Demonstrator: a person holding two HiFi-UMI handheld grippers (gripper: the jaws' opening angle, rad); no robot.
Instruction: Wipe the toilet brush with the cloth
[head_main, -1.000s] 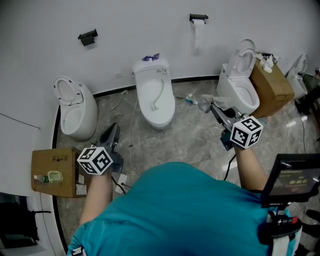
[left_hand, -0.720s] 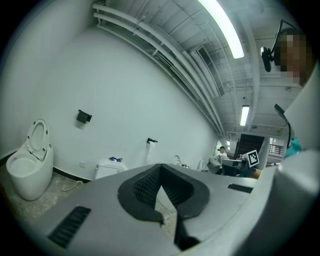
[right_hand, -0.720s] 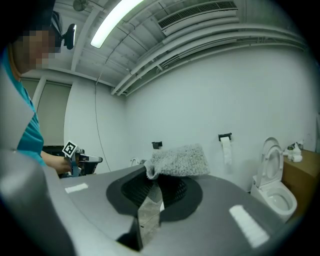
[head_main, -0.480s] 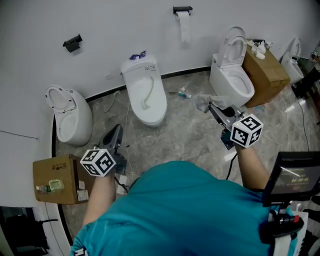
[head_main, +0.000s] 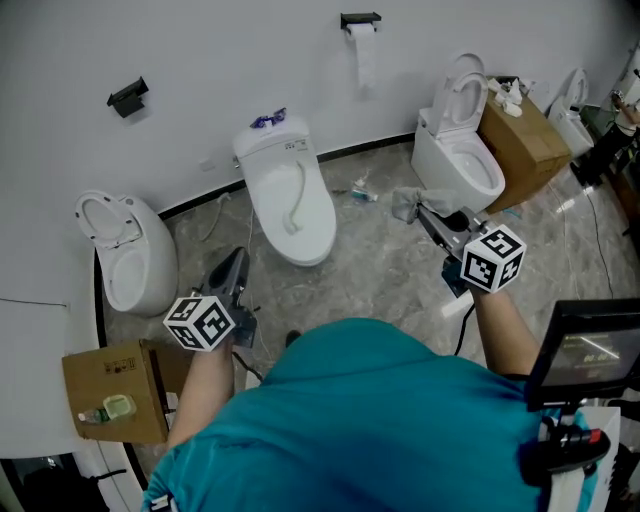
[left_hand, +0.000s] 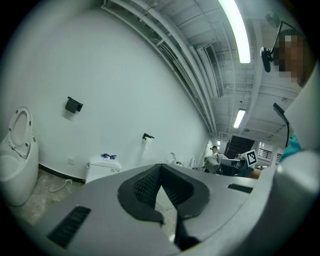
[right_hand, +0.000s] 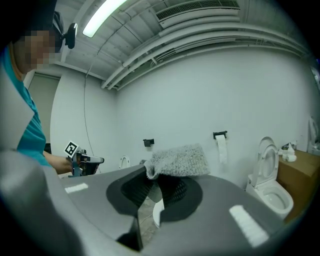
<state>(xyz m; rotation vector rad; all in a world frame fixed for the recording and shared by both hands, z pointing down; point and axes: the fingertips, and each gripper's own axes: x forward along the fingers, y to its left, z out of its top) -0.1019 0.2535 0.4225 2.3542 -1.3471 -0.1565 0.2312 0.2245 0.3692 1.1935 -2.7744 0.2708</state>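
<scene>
My right gripper (head_main: 422, 214) is shut on a grey fluffy cloth (head_main: 405, 205), held out over the marble floor in front of the right toilet. In the right gripper view the cloth (right_hand: 179, 160) bunches up over the closed tips of that gripper (right_hand: 153, 178). My left gripper (head_main: 237, 257) is shut with nothing between its pads and hangs over the floor near the middle toilet; its jaws meet in the left gripper view (left_hand: 160, 168). A thin item with a teal part (head_main: 361, 194), possibly the brush, lies on the floor by the wall.
Three white toilets stand along the wall: left (head_main: 115, 250) and right (head_main: 460, 160) with raised lids, middle (head_main: 295, 195) shut. Cardboard boxes sit at left (head_main: 110, 390) and beside the right toilet (head_main: 520, 135). A paper roll (head_main: 360, 45) hangs above. A screen (head_main: 590, 345) stands at right.
The head view has swung, so the toilets and the left box have shifted left and down in the picture. Both grippers travelled with the person and stay shut; the cloth is still held.
</scene>
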